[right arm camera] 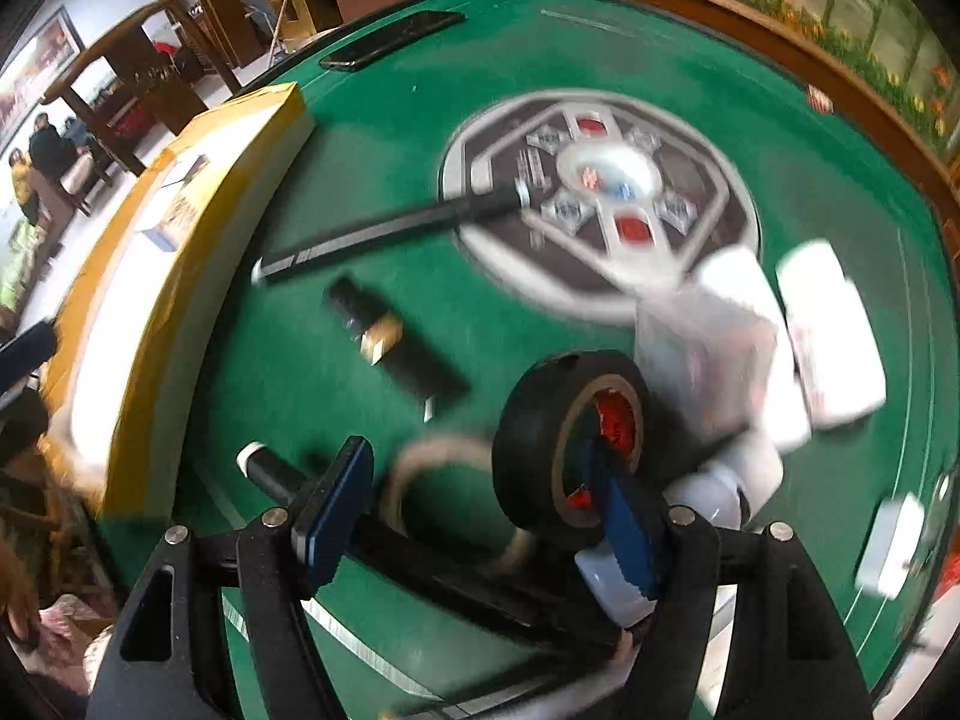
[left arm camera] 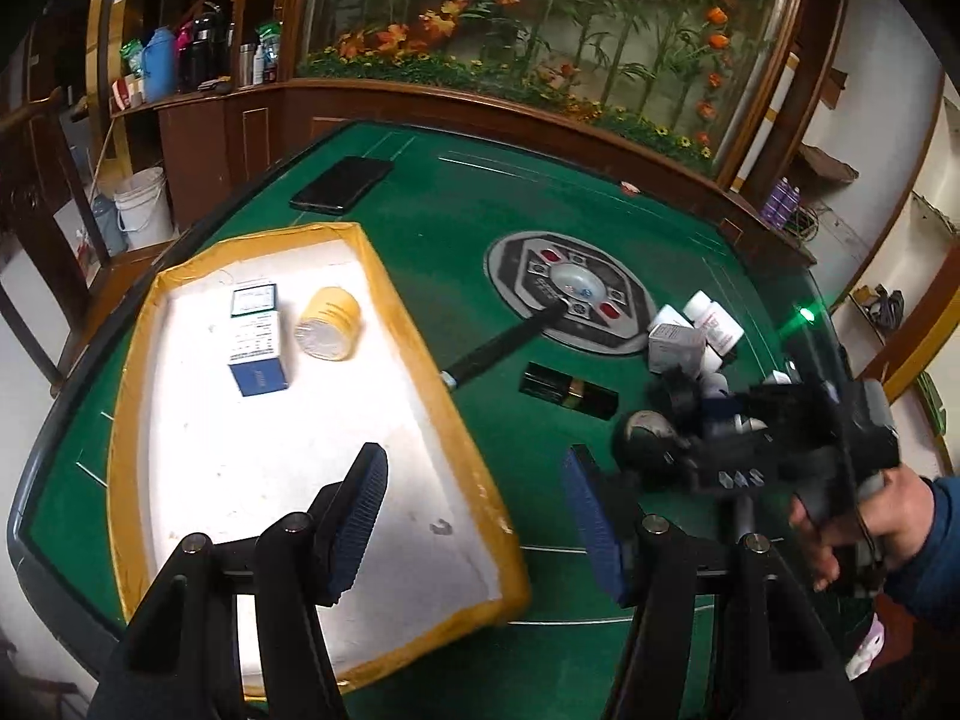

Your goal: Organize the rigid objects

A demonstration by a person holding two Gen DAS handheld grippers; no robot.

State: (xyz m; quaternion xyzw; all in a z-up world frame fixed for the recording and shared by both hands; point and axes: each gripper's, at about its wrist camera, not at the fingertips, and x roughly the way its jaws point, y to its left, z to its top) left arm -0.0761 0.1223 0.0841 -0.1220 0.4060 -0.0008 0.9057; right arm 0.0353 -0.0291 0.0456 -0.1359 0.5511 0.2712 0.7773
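Currently two things are lying in the tray, left of frame: one box, one yellow jar. Left gripper is hovering released over the tray's near edge. Right gripper is gaping, one finger threading the black tape; green felt lies open upper centre.

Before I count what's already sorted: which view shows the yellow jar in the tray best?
The left wrist view: the yellow jar lies in plain sight inside the tray, beside the blue-and-white box. In the right wrist view the tray's wall hides it.
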